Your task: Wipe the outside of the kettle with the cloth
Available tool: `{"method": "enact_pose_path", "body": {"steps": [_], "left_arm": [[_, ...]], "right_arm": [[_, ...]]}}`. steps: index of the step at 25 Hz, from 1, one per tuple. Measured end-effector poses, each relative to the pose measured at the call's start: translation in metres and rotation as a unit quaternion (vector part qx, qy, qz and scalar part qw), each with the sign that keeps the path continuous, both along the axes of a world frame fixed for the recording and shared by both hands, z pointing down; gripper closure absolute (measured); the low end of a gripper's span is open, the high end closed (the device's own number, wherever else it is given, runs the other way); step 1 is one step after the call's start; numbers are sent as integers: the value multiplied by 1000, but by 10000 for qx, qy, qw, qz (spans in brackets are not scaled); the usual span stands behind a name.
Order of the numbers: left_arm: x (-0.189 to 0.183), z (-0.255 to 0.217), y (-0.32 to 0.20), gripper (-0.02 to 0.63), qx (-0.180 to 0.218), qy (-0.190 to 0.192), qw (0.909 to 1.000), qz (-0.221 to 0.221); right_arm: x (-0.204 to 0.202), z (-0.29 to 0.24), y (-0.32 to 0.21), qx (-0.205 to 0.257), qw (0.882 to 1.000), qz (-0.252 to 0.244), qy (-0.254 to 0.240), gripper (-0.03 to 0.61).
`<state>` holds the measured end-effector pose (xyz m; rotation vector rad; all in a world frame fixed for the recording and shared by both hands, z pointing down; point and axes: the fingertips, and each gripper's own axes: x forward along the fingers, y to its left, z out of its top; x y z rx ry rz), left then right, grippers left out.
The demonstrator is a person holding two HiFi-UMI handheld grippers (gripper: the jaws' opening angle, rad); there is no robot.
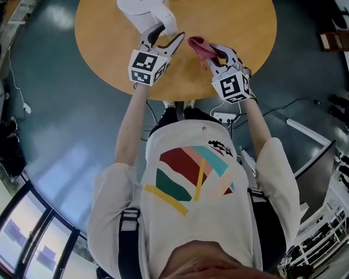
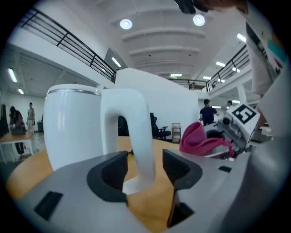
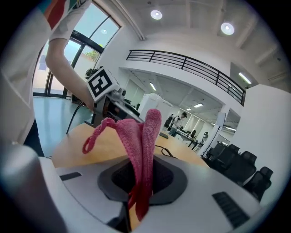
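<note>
A white kettle (image 1: 144,13) stands at the far side of the round wooden table (image 1: 240,32). In the left gripper view its body (image 2: 75,127) is at left and its curved handle (image 2: 136,136) runs down between the jaws. My left gripper (image 1: 168,35) (image 2: 144,168) is open around that handle, with a gap showing on the right side. To the right, my right gripper (image 1: 215,54) (image 3: 143,182) is shut on a pink knitted cloth (image 1: 200,46) (image 3: 141,141). The cloth (image 2: 200,139) sticks up from the jaws, held above the table a short way right of the kettle.
The table's near edge lies just under both grippers. A power strip (image 1: 222,116) with cables lies on the floor by my feet. A black cable (image 3: 163,150) lies on the tabletop. Office chairs (image 3: 248,175) and people at desks stand far behind.
</note>
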<state>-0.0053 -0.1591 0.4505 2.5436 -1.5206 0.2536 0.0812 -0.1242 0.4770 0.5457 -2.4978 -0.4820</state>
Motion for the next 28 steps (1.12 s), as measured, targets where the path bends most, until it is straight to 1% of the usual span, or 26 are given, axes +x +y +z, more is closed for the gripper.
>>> {"method": "enact_pose_path", "body": {"steps": [1,2,3,4,6,9,11,12,14,16,19,22,23,25,28], "left_arm": [[4,4,-3,327,-60,-210,9998,-36],[7,5,-3,346,-113,-328,9994,-40],[10,6,-1,419,-152,-340,9993,-47],[11,6,2,432,-180,-275,9994,-76],[13,6,10,437,-219,-125,9996,-154],[10,9,25,437,-242,-105,9995,-197],[-4,11,39,437,-254,-52,9993,-277],[-17,10,46,437,-257,-13,9990,-355],[-48,8,59,437,-244,28,9980,-585],[-65,8,68,437,-223,22,9966,-798],[-54,13,77,437,-230,1,9954,-933],[-51,16,81,437,-221,-18,9949,-987],[-54,17,82,437,-218,-19,9948,-998],[-57,16,83,437,-216,-20,9947,-1007],[-61,16,86,437,-175,11,9948,-1000]], "right_arm": [[8,-5,-1,57,10000,36,11,539],[14,-10,-1,145,9999,46,52,539],[17,-14,0,236,9997,30,108,540],[20,-17,1,301,9994,-1,159,539],[25,-20,2,334,9992,-71,198,540],[23,-27,1,167,9995,-243,94,540],[7,-34,4,-184,9987,-457,-136,538],[-8,-39,7,-394,9971,-593,-280,539],[-46,-50,13,-760,9917,-888,-537,540],[-74,-56,15,-1048,9852,-1145,-721,539],[-88,-49,16,-1509,9761,-1341,-804,540],[-111,-35,13,-1885,9704,-1365,-640,540],[-120,-31,13,-1940,9695,-1394,-546,540],[-134,-32,19,-1885,9688,-1541,-471,540],[-147,-44,30,-1545,9704,-1777,-542,540]]}}
